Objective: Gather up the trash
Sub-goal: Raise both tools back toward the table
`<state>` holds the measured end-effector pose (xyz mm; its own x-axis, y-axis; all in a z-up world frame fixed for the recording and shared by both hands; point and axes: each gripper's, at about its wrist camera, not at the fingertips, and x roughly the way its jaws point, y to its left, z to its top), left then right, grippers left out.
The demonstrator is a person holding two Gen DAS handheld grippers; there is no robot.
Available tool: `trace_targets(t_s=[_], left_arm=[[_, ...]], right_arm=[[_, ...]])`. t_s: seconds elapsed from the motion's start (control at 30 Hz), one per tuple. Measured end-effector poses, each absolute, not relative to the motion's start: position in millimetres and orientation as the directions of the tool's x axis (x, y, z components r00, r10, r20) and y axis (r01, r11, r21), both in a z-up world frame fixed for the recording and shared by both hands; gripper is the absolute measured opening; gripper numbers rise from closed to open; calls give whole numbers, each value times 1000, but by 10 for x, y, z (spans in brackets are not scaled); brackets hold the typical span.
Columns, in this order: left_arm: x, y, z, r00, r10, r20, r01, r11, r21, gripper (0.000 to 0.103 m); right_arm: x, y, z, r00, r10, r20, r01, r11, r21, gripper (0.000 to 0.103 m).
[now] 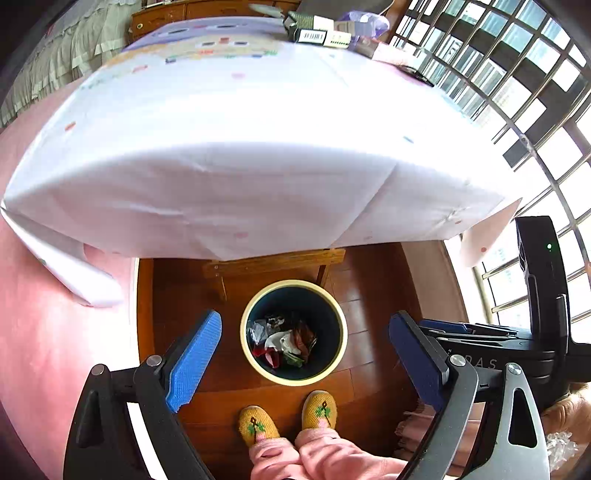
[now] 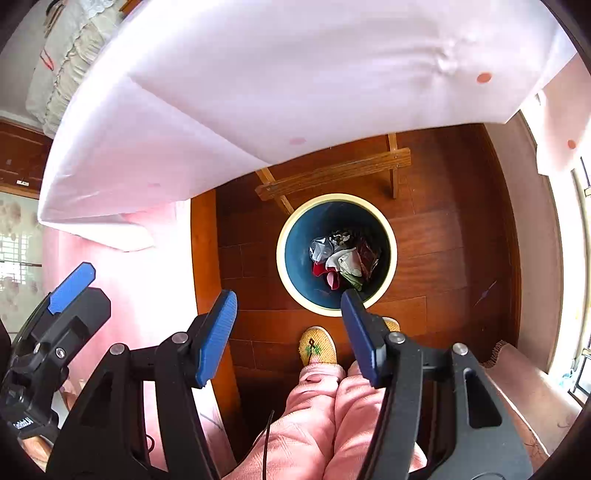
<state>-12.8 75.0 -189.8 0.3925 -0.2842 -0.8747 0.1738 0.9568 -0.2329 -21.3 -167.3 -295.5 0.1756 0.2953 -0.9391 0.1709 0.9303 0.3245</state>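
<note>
Item: trash (image 1: 286, 341), a crumpled heap of clear plastic film, white paper, red scraps and a dark wrapper, is lodged at the bottom of the bin (image 1: 255, 354), which is stood on the wooden floor (image 1: 369, 302) just in front of the desk (image 1: 221, 110) and just beyond a person's yellow knitted slippers (image 1: 319, 408). The bin is recorded as round, dark blue inside with a cream rim, open-topped, and filled only at its base; much room is judged to be left. Both grippers are held above it: the left gripper (image 1: 304, 354) is seen with fingers (image 1: 194, 360) spread wide and nothing between them, and the right gripper (image 2: 288, 326) is likewise seen wide and unloaded. On the desk, covered by a white spotted cloth (image 1: 258, 199), boxes and a purple bag (image 1: 365, 20) are clustered at the far edge; whether any of these is trash cannot be told. Risks are judged as follows: the overhanging cloth could be snagged by a rising finger and the far boxes dragged; the bin could be tipped if it is struck by a foot or by a lowered gripper; light film could be dropped outside the rim if it is released off-centre; the two grippers, held near each other, could be knocked together.
</note>
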Motion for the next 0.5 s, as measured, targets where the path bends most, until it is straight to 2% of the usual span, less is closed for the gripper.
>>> trace_targets(t_s=[0.5], left_arm=[[-46, 522, 3, 582, -215, -784, 167, 976, -143, 93]], right_arm=[[-116, -1927, -1245, 378, 357, -854, -2, 923, 385, 56]])
